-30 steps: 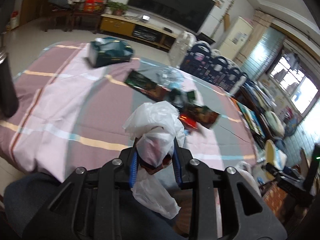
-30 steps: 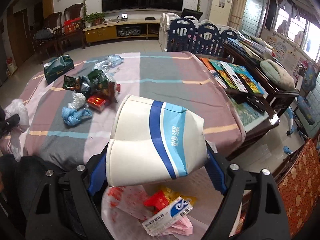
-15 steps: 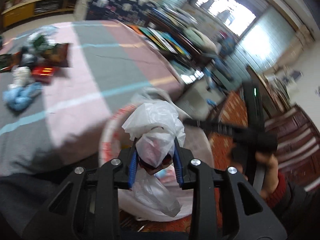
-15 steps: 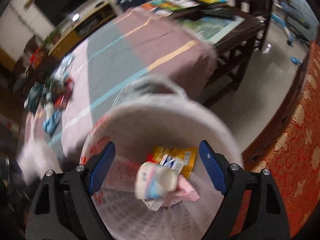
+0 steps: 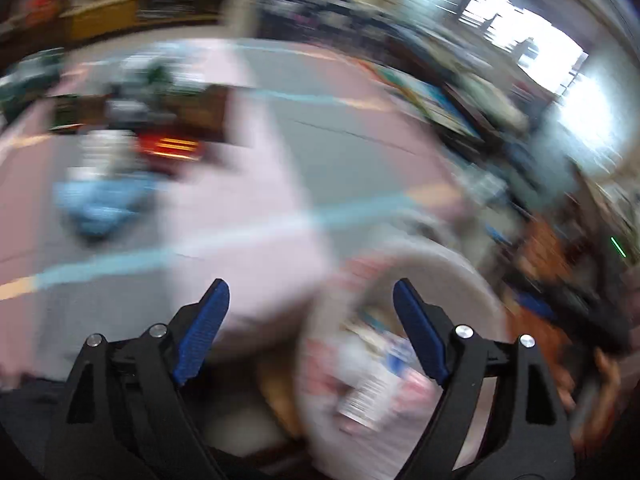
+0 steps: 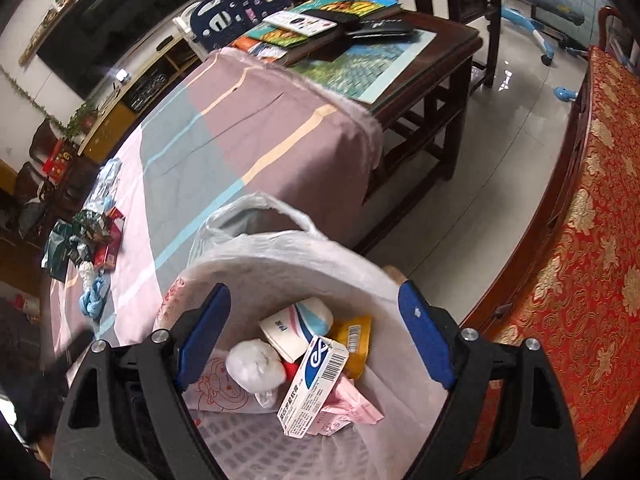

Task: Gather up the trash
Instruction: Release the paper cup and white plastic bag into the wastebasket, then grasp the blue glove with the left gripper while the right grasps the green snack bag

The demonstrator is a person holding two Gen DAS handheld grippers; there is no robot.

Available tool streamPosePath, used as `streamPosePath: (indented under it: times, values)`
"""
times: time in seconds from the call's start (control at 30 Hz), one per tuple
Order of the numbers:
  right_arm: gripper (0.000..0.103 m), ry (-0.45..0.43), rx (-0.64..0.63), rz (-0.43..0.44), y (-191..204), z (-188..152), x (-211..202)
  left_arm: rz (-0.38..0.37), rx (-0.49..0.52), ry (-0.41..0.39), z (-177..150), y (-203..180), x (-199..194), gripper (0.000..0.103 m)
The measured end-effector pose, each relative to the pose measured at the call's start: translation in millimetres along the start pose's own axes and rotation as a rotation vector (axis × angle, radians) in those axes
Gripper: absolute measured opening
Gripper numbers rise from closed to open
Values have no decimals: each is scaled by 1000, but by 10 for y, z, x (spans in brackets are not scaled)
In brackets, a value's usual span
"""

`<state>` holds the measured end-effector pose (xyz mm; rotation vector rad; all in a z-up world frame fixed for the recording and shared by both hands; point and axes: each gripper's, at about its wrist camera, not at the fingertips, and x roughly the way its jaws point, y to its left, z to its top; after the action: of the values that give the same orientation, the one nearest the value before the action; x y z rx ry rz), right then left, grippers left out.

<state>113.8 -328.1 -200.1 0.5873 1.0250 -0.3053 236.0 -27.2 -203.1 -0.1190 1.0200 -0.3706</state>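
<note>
- Both gripper sets, left gripper [image 5: 306, 334] and right gripper [image 6: 314, 338], we see spread wide, holding nothing.
- Our left view is blurred; trash bin [image 6: 280, 268] contents are hard to read there.

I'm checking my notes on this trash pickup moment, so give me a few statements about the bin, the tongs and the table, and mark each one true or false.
1. The right tongs are open and hold nothing. True.
2. The trash bin is empty. False: it holds a white paper cup, a wadded white bag, a medicine box and wrappers.
3. The left tongs grip a white plastic bag. False: they are open and hold nothing.
4. A blue crumpled piece lies on the tablecloth. True.
5. The bin has a plastic liner. True.
</note>
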Motion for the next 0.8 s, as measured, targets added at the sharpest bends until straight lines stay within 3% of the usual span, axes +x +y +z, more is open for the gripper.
streamPosePath:
  times: [0.03, 0.07, 0.13, 0.23, 0.3, 0.53, 0.63, 0.8]
  values:
    - [84, 2, -16, -3, 50, -13, 22, 114, -86, -12, 105, 307, 26, 82]
    - [84, 3, -32, -7, 103, -25, 39, 163, -148, -13, 184, 531, 47, 82]
    - [84, 6, -60, -4, 204, -44, 69, 210, -272, -26, 328, 991, 82, 82]
    - [84, 7, -86, 6, 333, -59, 95, 278, -310, 3, 506, 1313, 238, 81]
    - [84, 6, -103, 13, 431, -65, 111, 265, -295, 18, 568, 1370, 330, 77]
    - [84, 3, -150, 56, 908, 10, 224, 186, -201, 3, 510, 1295, 542, 34]
    - [84, -33, -216, 83, 1301, 87, 307, 169, -244, -68, 420, 1326, 326, 29]
    - [84, -103, -398, 135, 2208, 252, 548, 55, -396, -274, 149, 1524, -177, 29]
